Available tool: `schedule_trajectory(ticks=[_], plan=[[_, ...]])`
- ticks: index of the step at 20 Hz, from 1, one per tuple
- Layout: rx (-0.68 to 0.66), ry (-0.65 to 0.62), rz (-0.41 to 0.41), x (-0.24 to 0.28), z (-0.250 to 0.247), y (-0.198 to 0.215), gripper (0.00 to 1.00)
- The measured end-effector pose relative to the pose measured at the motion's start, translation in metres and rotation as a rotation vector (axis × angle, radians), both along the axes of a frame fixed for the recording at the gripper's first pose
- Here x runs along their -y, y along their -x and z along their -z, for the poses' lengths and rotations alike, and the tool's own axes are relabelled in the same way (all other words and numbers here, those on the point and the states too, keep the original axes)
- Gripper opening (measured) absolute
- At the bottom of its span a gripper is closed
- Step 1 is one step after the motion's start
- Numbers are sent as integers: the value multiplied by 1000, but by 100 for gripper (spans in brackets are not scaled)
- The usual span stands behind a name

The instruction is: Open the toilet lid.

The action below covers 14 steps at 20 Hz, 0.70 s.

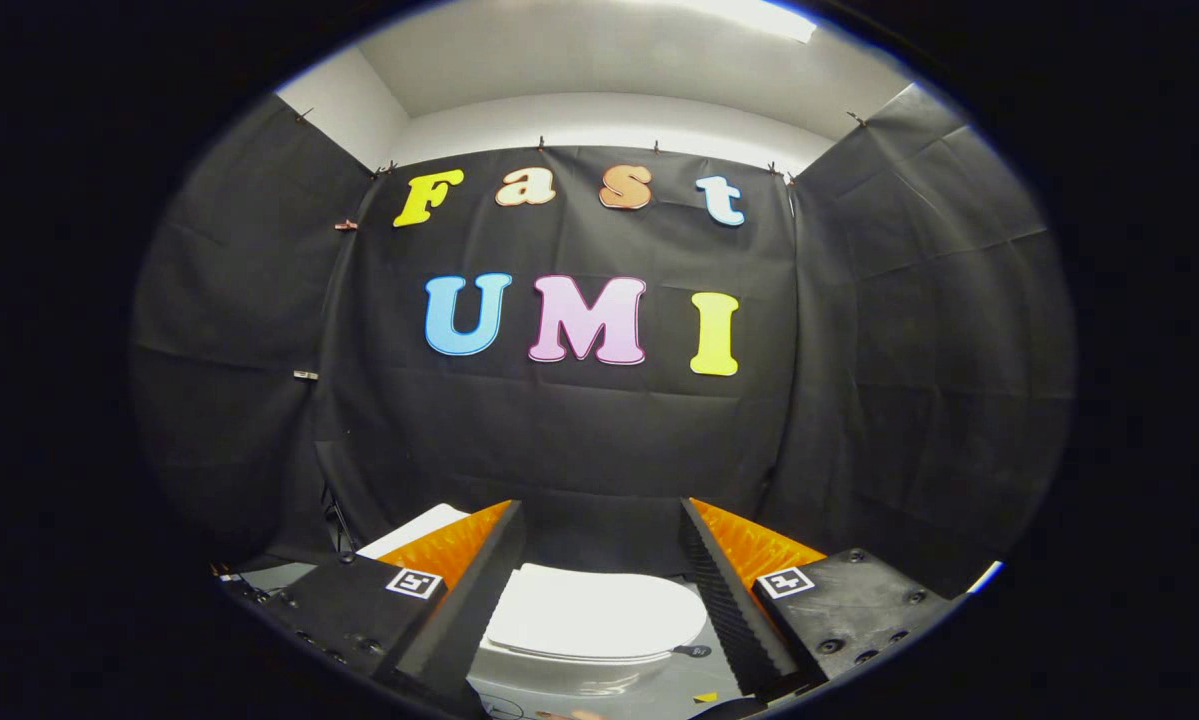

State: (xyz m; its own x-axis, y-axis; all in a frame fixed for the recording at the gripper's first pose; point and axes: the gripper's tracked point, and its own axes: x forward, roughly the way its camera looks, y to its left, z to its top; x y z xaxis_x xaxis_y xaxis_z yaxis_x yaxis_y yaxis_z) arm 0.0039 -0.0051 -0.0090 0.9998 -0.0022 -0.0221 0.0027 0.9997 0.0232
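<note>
Black cloth (579, 440) covers the booth on three sides: a back panel straight ahead and two side panels angled in, all creased, pinned along the top edge with small clips. Above the cloth, plain white wall (599, 120) and a pale ceiling with a bright light strip (749, 15) near the top right.

Floor (649, 690) is grey and smooth, seen between and below the fingers. A small yellow scrap (705, 697) lies on it just right of the toilet base, and thin dark cables run along the floor by the left finger's mount.

Toilet (569, 672) sits low down, between the two fingers and just beyond their tips, white, seen from above and in front. Toilet lid (594, 612) is down, flat on the seat, smooth and glossy, oval. A small dark round piece (697, 651) sits at the lid's right edge; cannot tell what it is. A white flat panel (421, 528) shows behind the left finger, by the left cloth wall.

Gripper (599, 520) is held above the toilet, pointing at the back wall, tilted slightly down. Fingers (479, 580) are spread wide apart, nothing between them but air, no contact with the lid. Ridged inner faces are visible on both. Each finger mount carries a square black-and-white marker tag (414, 582).
</note>
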Motion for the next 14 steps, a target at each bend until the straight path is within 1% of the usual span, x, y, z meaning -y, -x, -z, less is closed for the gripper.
schedule_trajectory(ticks=[6, 12, 14], plan=[[-28, -59, 35, 26, 16, -11, 98], [-62, -123, 108, 76, 45, -31, 99], [-74, -148, 144, 97, 59, -40, 98]])
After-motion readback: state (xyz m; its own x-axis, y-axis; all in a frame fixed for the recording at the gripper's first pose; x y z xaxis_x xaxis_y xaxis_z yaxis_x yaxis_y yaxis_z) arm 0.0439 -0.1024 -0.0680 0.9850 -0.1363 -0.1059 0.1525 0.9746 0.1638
